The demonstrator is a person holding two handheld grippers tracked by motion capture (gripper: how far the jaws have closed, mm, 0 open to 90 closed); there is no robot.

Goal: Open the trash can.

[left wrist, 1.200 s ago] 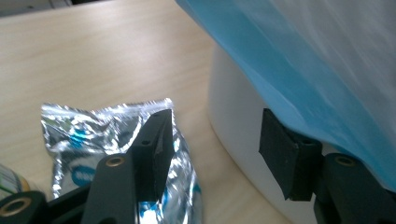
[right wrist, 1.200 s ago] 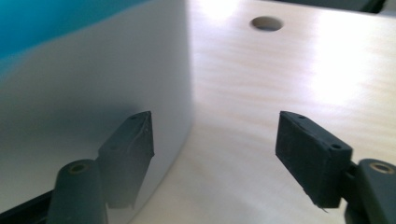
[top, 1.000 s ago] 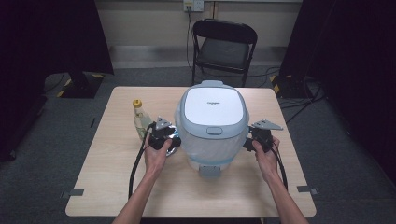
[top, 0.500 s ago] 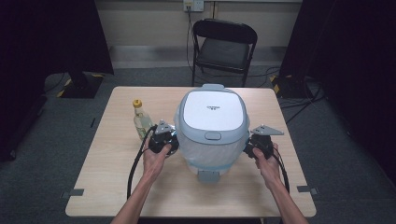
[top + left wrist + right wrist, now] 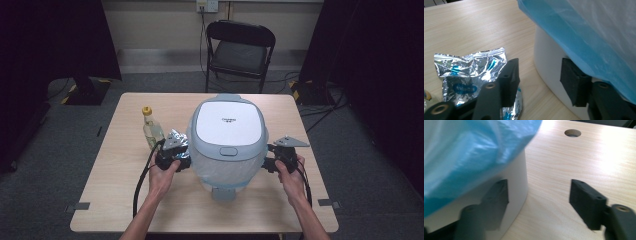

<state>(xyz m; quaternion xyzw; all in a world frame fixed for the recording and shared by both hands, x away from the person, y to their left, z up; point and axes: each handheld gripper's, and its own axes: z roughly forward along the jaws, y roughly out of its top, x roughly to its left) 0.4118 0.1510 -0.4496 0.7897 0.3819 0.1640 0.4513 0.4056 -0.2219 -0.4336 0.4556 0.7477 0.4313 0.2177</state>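
A white and grey rice cooker (image 5: 227, 135) stands in the middle of the table, wrapped in thin blue-tinted plastic (image 5: 586, 32). My left gripper (image 5: 188, 162) is at its left side and my right gripper (image 5: 268, 163) at its right side, both low by the base. In the left gripper view the gripper (image 5: 540, 75) has just been opening; its right jaw sits by the white wall (image 5: 549, 60) under the plastic, and nothing is pinched. In the right gripper view the gripper (image 5: 540, 195) has also just been opening, its left jaw beside the cooker wall (image 5: 516, 177).
A crumpled silver foil packet (image 5: 176, 139) (image 5: 471, 67) lies on the wooden table (image 5: 125, 130) just beyond the left gripper. A small bottle with a yellow cap (image 5: 151, 129) stands behind it. A round hole (image 5: 572, 133) pierces the tabletop. A black folding chair (image 5: 240, 47) stands behind the table.
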